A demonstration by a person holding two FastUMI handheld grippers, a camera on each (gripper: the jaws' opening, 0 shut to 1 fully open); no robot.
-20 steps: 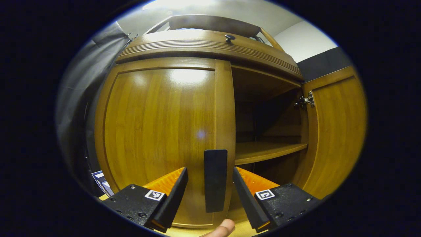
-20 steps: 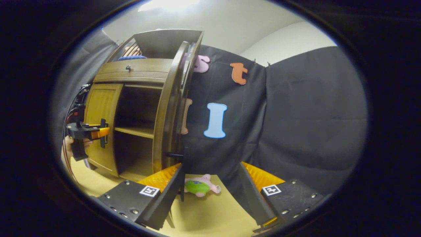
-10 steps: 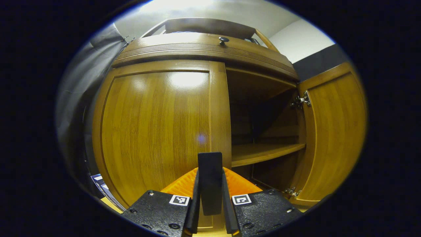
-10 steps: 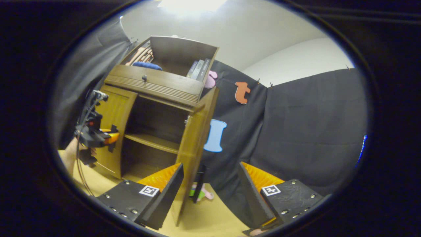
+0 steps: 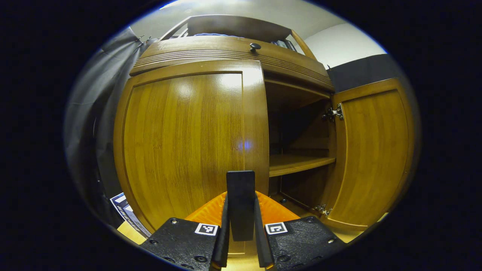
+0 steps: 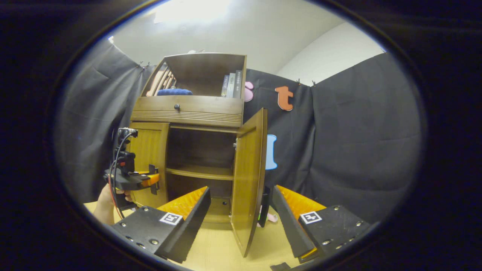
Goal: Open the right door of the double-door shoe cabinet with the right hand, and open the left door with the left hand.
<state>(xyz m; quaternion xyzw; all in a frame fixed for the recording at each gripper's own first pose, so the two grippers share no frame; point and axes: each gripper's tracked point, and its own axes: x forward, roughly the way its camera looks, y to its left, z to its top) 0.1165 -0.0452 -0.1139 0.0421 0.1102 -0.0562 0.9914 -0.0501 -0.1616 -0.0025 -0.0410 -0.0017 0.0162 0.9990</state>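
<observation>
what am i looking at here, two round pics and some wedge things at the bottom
Each picture comes from a camera riding on a hand-held two-finger tool; the wedges are that tool's own fingers. In the left gripper view, the left tool is shut on the dark handle of the closed left door. In the right gripper view, the right tool is open, with the right door swung wide. A hand holds the left tool there. A small toy lies on the floor.

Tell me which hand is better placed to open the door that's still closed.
Left. The left tool is clamped on the handle of the closed left door. The right tool is open, by the already open right door.
</observation>
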